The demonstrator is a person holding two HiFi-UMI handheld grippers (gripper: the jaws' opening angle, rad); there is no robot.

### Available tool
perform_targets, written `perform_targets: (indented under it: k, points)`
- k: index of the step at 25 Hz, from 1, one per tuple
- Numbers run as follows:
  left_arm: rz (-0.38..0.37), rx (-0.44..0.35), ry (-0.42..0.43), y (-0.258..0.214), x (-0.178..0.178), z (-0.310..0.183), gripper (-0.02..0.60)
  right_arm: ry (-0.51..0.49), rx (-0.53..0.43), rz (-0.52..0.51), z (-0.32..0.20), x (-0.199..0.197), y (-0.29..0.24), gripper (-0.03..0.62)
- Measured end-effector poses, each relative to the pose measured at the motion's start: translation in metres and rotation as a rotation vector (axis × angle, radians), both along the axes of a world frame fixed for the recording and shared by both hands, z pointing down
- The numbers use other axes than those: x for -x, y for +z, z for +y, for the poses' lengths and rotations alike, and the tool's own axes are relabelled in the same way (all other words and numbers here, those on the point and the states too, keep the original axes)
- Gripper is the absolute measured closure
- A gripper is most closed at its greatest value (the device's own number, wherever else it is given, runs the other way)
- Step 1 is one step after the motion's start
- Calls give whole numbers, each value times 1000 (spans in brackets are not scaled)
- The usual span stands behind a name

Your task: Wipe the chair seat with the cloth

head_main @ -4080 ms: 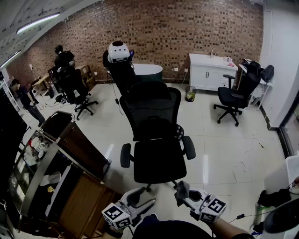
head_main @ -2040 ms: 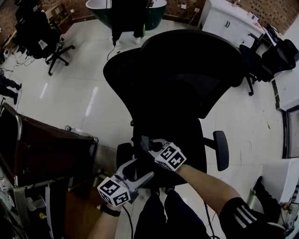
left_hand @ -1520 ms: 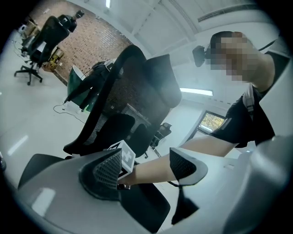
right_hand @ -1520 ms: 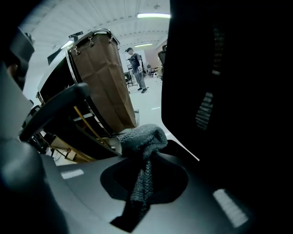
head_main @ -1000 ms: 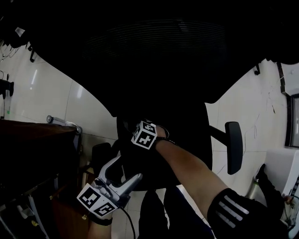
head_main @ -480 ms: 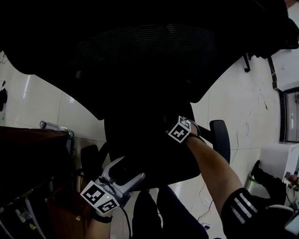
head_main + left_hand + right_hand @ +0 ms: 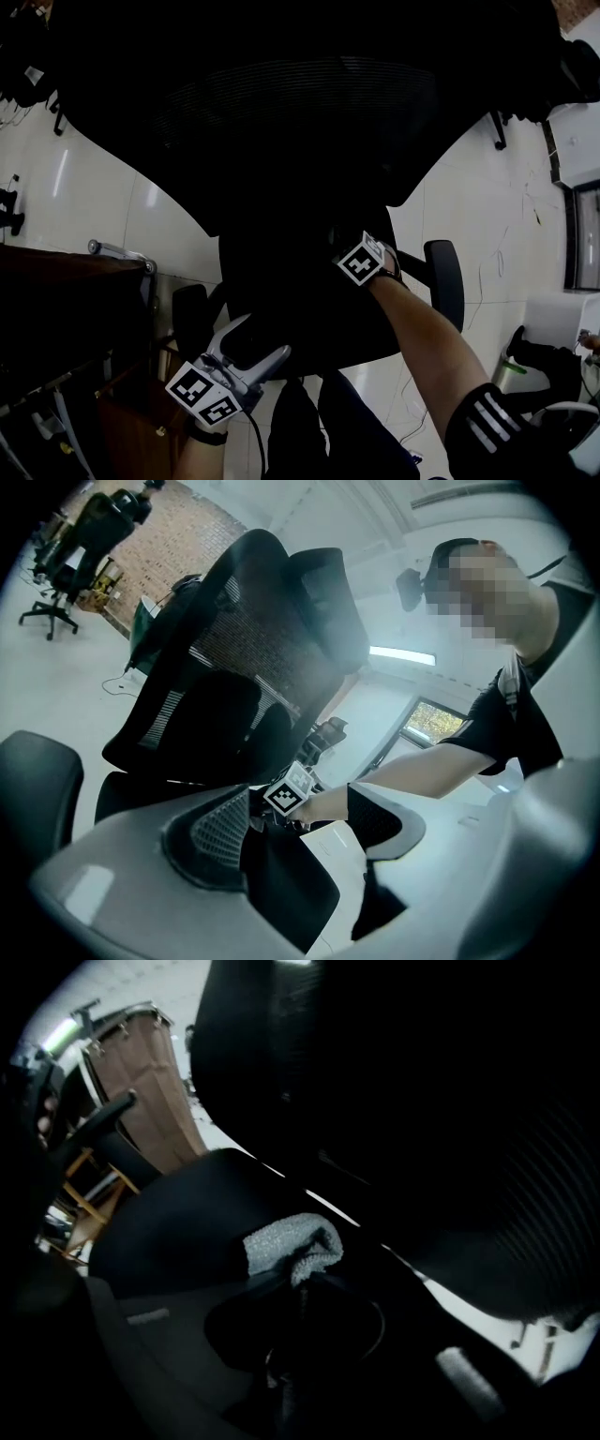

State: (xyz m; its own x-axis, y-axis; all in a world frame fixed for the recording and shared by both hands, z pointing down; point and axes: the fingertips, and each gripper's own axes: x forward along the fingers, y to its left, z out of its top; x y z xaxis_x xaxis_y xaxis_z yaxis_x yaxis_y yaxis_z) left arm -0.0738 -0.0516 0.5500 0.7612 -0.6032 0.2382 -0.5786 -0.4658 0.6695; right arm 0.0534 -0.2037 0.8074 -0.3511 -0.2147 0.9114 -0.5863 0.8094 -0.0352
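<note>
The black office chair fills the head view, its mesh back (image 7: 300, 122) looming over the dark seat (image 7: 300, 314). My right gripper (image 7: 300, 1274) is low over the seat, shut on a grey cloth (image 7: 289, 1244) that rests against the seat (image 7: 187, 1222). In the head view only its marker cube (image 7: 361, 261) and the forearm show; the jaws and cloth are lost in the dark. My left gripper (image 7: 258, 339) hangs open at the seat's front left corner with nothing in it. In the left gripper view its pads (image 7: 211, 832) frame the right gripper's cube (image 7: 291, 794).
A brown cart (image 7: 66, 291) stands close on the left, also seen in the right gripper view (image 7: 145, 1082). Armrests flank the seat, left (image 7: 190, 319) and right (image 7: 445, 281). White floor tiles (image 7: 487, 216) lie to the right. Other office chairs (image 7: 75, 527) stand far off.
I have come up close to the chair and bent over it. Over the last second my right gripper swept from the seat's left side to its right; the left gripper stayed put.
</note>
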Motion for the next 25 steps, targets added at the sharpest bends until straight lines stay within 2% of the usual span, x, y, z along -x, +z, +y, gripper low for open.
perform_targets:
  k: [2, 7, 9, 12, 15, 18, 23, 25]
  points:
    - [-12, 5, -28, 1, 13, 3, 229, -69, 37, -70, 22, 56, -4, 563]
    - [-40, 12, -76, 4, 41, 11, 229, -251, 53, -210, 72, 190, -21, 563]
    - [-44, 14, -83, 6, 47, 15, 229, -307, 71, -231, 94, 223, -19, 563]
    - [-48, 14, -96, 8, 53, 18, 229, -353, 86, -223, 112, 247, -5, 563]
    - [-45, 21, -97, 11, 52, 21, 229, -339, 91, -208, 115, 240, 6, 563]
    - [-41, 31, -86, 15, 46, 21, 229, -330, 85, -167, 108, 211, 18, 563]
    - [-18, 37, -65, 14, 26, 19, 229, -307, 81, -24, 95, 116, 37, 563]
    - [-9, 32, -44, 11, 14, 18, 229, -248, 83, 26, 85, 66, 41, 563]
